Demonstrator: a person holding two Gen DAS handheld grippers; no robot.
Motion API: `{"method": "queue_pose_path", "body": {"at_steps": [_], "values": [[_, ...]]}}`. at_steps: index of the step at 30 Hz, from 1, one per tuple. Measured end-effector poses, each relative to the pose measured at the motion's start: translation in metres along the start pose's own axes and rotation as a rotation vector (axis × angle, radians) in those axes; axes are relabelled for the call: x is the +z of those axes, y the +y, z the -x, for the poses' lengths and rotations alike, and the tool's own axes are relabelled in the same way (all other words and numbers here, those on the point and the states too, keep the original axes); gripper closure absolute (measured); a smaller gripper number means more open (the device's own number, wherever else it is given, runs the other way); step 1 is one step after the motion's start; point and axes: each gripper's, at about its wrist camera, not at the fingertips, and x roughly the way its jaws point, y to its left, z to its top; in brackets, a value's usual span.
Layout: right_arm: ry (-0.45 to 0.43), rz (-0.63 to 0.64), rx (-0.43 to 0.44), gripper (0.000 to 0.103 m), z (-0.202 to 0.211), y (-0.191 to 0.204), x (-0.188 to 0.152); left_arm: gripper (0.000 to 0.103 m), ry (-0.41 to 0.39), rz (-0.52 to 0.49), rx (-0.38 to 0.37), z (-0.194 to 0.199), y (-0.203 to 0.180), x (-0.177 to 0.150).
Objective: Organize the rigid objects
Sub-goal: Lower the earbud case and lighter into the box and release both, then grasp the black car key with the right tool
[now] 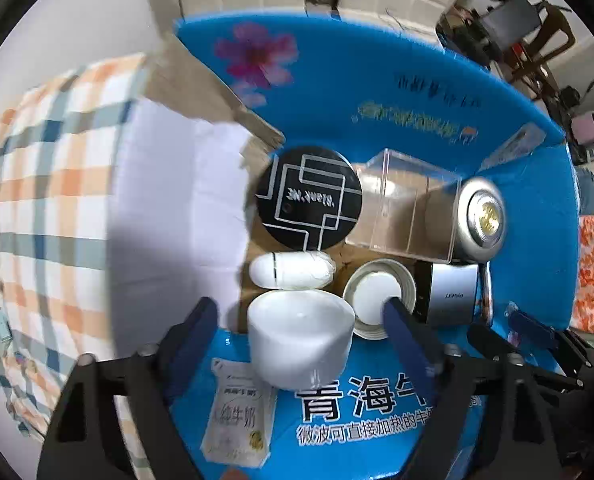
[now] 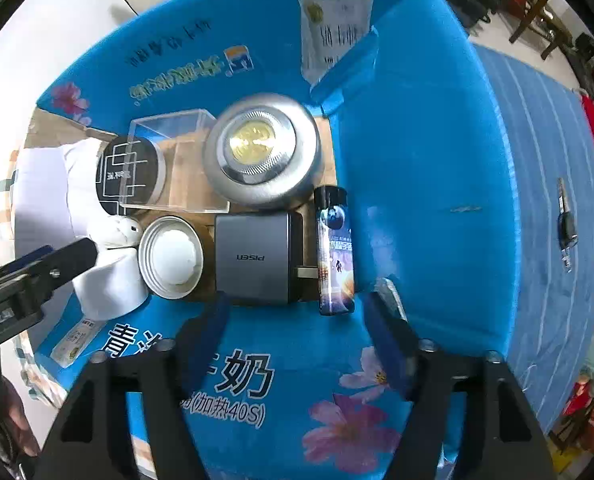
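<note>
A blue cardboard box (image 2: pixel 417 160) with printed flowers and Chinese lettering lies open, and small hard things are packed side by side on its brown floor.

Left wrist view: the left gripper (image 1: pixel 305 312) has its two dark fingers (image 1: pixel 195 328) spread wide, released, one on each side of a white cup-shaped piece (image 1: pixel 301 340). That piece stands between the fingers without visibly touching either. Just beyond it lies a white oval case (image 1: pixel 291 272). Ahead of that sits a round black tin (image 1: pixel 309 198) with white line patterns on its lid. By the tip of the right-hand finger is a silver-rimmed round dish (image 1: pixel 379 296) with a white centre. Farther ahead stands a clear plastic box (image 1: pixel 409 208). A white cloth (image 1: pixel 169 216) lies off to the left, over a checked cover.

Right wrist view: the right gripper (image 2: pixel 297 312) is also spread open and grasps nothing. Just ahead of its left finger lies a grey charger (image 2: pixel 257 256) marked PISEN. Ahead between the fingertips, nearer the right one, lies a printed lighter (image 2: pixel 335 252), touching the charger's plug. Beyond them sits a round silver lamp (image 2: pixel 261 148) with a gold centre. Well off to the right, a car key (image 2: pixel 567 224) lies on a blue striped sheet (image 2: pixel 545 280).
</note>
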Motion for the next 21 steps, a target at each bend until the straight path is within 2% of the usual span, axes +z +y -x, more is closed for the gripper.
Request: {"method": "queue_pose_path", "body": {"at_steps": [1,3,10,21], "values": [[-0.015,0.005,-0.011,0.019,0.006,0.004,0.0,0.005,-0.017,0.003,-0.001,0.007,0.001,-0.002],[-0.037,0.012,-0.022,0.017,0.016,0.007,0.001,0.0,-0.043,0.006,0.003,0.018,-0.004,-0.005],[-0.12,0.039,-0.048,0.016,0.066,0.017,-0.013,0.0,-0.152,-0.012,0.026,0.06,-0.015,-0.013],[-0.26,0.032,0.002,0.016,0.167,0.001,-0.058,0.0,-0.286,-0.024,-0.007,0.127,-0.045,-0.045]]}}
